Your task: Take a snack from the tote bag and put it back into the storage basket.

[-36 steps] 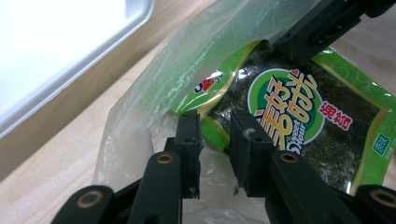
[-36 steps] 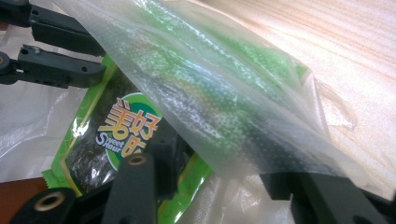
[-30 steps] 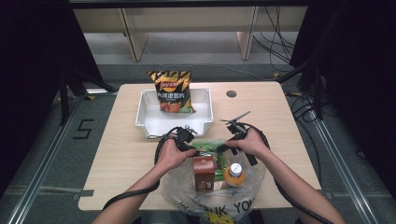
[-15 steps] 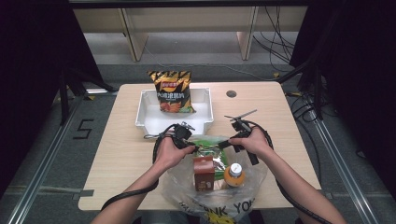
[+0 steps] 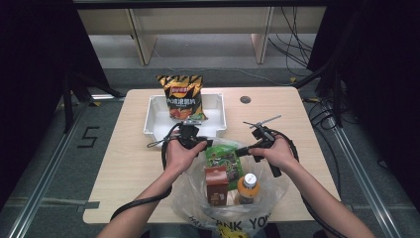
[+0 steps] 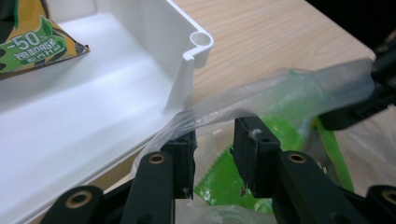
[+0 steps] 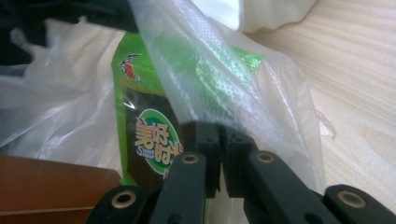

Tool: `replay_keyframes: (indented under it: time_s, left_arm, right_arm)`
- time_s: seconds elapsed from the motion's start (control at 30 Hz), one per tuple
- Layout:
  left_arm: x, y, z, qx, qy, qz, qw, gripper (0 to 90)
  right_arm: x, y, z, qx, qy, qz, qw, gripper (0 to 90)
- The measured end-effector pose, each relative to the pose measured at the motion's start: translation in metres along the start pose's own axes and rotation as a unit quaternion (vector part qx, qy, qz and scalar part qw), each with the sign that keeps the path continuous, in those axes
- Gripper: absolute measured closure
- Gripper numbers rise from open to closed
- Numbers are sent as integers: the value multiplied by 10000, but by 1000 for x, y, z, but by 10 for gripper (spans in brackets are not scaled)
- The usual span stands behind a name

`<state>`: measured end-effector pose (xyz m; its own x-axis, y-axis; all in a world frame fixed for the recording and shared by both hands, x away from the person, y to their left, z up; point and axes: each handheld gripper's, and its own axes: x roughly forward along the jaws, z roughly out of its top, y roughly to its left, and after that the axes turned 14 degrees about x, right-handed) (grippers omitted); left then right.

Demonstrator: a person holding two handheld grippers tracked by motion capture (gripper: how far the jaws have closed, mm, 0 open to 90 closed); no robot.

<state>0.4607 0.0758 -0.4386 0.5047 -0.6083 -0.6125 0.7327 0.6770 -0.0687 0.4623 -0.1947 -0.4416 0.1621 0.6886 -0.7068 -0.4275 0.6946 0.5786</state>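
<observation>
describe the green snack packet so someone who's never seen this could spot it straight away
Find the clear plastic bag at the table's near edge. The green snack packet lies at its far side, beyond the brown carton and orange-capped bottle. Only it is bright green and flat.

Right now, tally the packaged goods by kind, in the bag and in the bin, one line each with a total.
Snack packets: 2, the chip bag in the white bin and the green packet in the plastic bag
Cartons: 1, the brown carton in the plastic bag
Bottles: 1, the orange bottle in the plastic bag
Total: 4
</observation>
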Motion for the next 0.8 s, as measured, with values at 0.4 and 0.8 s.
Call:
replay_keyframes:
  time_s: [0.4, 0.8]
  left_arm:
    - [7, 3, -6, -427, 150, -565, 9974, 668]
    - [0, 3, -6, -234, 407, -768, 9959, 595]
  right_arm:
    - [-8, 11, -11, -828, -58, -257, 9962, 900]
    - [-7, 12, -14, -902, -123, -354, 9952, 900]
